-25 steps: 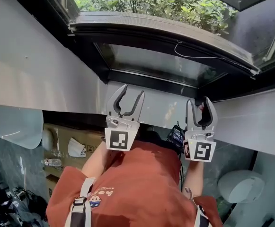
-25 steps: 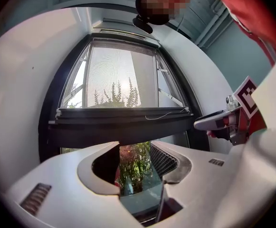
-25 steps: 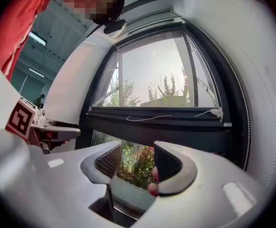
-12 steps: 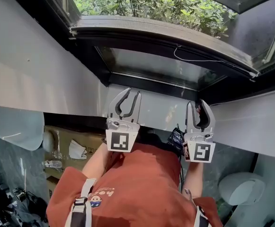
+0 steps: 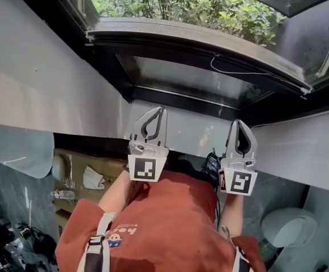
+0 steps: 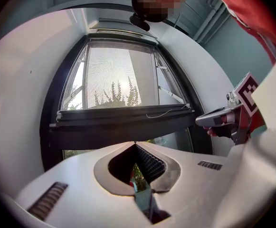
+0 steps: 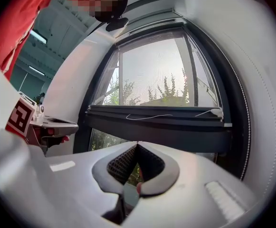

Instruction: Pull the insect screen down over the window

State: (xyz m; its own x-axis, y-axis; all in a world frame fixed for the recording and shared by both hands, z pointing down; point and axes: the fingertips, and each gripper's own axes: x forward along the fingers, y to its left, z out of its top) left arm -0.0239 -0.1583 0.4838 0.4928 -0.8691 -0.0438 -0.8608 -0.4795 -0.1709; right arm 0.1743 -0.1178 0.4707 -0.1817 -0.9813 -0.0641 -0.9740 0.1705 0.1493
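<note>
Just closed, now pressed together on nothing: fingers of left gripper [image 5: 159,110], right gripper [image 5: 239,122]; screen [image 6: 110,75] part-way down window [image 6: 48,113], its bar [image 6: 123,123] at 12 o'clock beyond both, ungripped, lower pane [image 6: 175,139] bare, pull apparently unfinished.

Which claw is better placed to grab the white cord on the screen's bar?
Probably the right claw: in its view the white cord on the dark bar lies almost straight above its tips. Seen from the left claw, the cord sits off to one side. Both have just closed on nothing.
</note>
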